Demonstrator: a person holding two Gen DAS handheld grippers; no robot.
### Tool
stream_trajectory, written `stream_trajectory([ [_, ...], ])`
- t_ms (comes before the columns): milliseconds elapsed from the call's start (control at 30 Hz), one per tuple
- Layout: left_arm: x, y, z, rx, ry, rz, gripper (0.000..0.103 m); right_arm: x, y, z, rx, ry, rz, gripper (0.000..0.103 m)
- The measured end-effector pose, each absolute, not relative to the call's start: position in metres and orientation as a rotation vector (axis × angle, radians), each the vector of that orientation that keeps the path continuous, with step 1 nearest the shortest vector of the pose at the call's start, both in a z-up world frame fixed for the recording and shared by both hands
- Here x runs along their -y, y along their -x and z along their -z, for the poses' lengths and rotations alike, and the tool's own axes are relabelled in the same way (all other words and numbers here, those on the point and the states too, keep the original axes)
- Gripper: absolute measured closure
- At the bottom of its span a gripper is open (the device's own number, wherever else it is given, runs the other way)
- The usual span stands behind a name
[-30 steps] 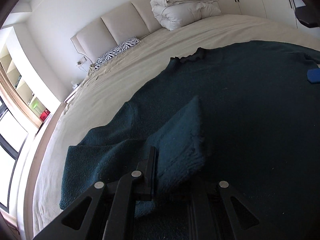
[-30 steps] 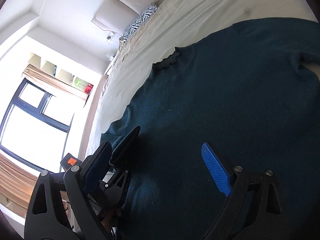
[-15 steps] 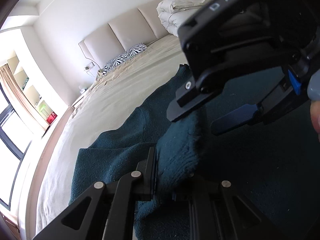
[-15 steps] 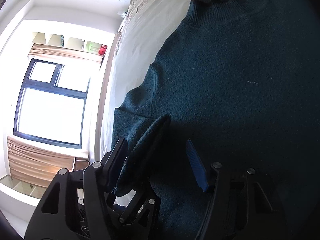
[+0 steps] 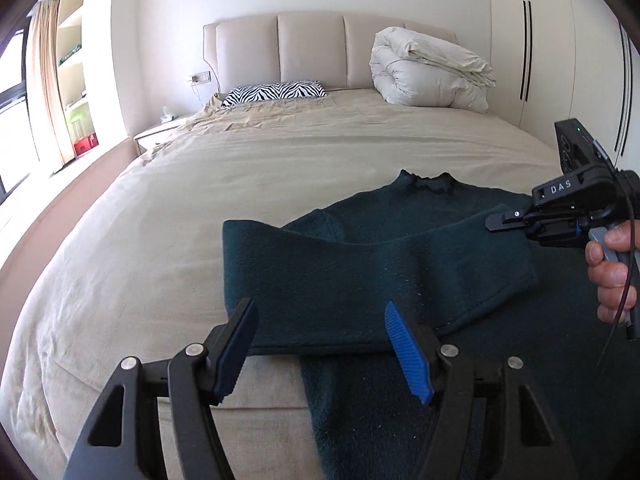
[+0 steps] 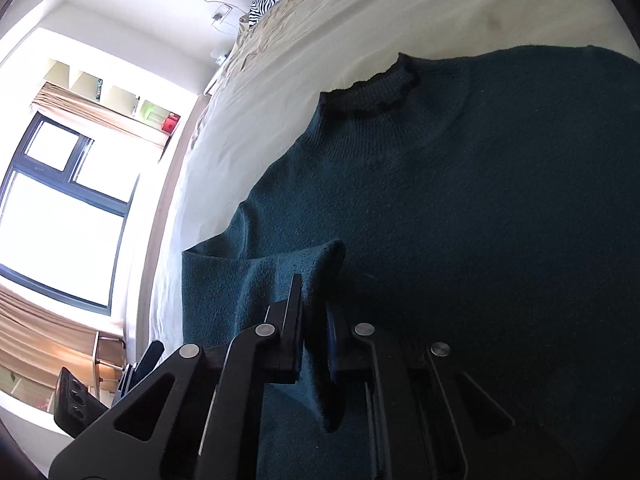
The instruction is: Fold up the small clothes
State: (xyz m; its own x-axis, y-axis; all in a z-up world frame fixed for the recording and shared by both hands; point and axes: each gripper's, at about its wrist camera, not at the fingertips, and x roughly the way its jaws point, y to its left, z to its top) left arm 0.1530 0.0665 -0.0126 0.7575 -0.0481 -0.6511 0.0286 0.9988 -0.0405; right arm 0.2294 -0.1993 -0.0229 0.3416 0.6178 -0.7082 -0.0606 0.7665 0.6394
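A dark teal sweater [image 5: 400,208] lies flat on the bed, its ruffled collar [image 6: 372,88] toward the headboard. Its left sleeve [image 5: 380,272] is drawn sideways across the body. My right gripper [image 6: 316,292] is shut on the sleeve's end, and the knit bunches up between its pads. In the left wrist view the right gripper [image 5: 496,224] sits at the right edge, held by a hand [image 5: 612,272]. My left gripper [image 5: 318,312] hovers above the sleeve's fold, jaws opening. Its blue pads [image 5: 408,356] press on nothing.
The beige bed sheet [image 5: 200,200] spreads wide to the left and beyond the sweater. A zebra pillow [image 5: 276,92] and a folded white duvet [image 5: 428,76] lie by the headboard. A nightstand [image 5: 156,136] and window [image 6: 60,220] are left, wardrobe doors [image 5: 560,40] right.
My left gripper let go of the sleeve end, opened and drew back and up. My right gripper came over, closed on that sleeve end and carried it to the right across the body.
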Motion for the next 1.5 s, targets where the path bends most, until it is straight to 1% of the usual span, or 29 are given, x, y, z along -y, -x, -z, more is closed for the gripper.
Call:
stream_trajectory([
  [67,-0.096,-0.16,0.009,-0.728,0.162,0.051,0.035,0.225,-0.236,0.021,-1.136,-0.553,-0.417,0.095],
  [200,-0.138,-0.175,0.005,-0.729,0.325,0.043,0.045,0.277,-0.243,0.021,-1.126,-0.552,-0.32,0.095],
  [267,-0.15,-0.182,0.006,-0.73,0.388,0.057,0.051,0.305,-0.243,0.024,-1.124,-0.546,-0.286,0.095],
  [333,-0.157,-0.189,0.008,-0.735,0.438,0.078,0.059,0.322,-0.244,0.027,-1.119,-0.539,-0.26,0.095],
  [433,-0.16,-0.199,0.014,-0.736,0.488,0.123,0.064,0.339,-0.249,0.027,-1.111,-0.529,-0.227,0.095],
  [700,-0.146,-0.228,0.031,-0.756,0.577,0.227,0.066,0.359,-0.259,0.021,-1.118,-0.436,-0.179,0.095],
  [833,-0.138,-0.245,0.04,-0.776,0.597,0.261,0.066,0.36,-0.257,0.03,-1.144,-0.42,-0.176,0.095],
  [1000,-0.132,-0.274,0.056,-0.821,0.642,0.334,0.066,0.365,-0.256,0.041,-1.147,-0.469,-0.18,0.095],
  [1033,-0.133,-0.28,0.062,-0.835,0.667,0.339,0.069,0.366,-0.256,0.042,-1.146,-0.478,-0.184,0.095],
  [1067,-0.134,-0.286,0.066,-0.845,0.69,0.349,0.07,0.364,-0.257,0.044,-1.145,-0.485,-0.189,0.095],
  [1300,-0.138,-0.317,0.087,-0.893,0.73,0.358,0.07,0.371,-0.258,0.045,-1.147,-0.509,-0.222,0.095],
  [1500,-0.144,-0.311,0.083,-0.84,0.741,0.384,0.07,0.371,-0.257,0.042,-1.141,-0.484,-0.211,0.095],
])
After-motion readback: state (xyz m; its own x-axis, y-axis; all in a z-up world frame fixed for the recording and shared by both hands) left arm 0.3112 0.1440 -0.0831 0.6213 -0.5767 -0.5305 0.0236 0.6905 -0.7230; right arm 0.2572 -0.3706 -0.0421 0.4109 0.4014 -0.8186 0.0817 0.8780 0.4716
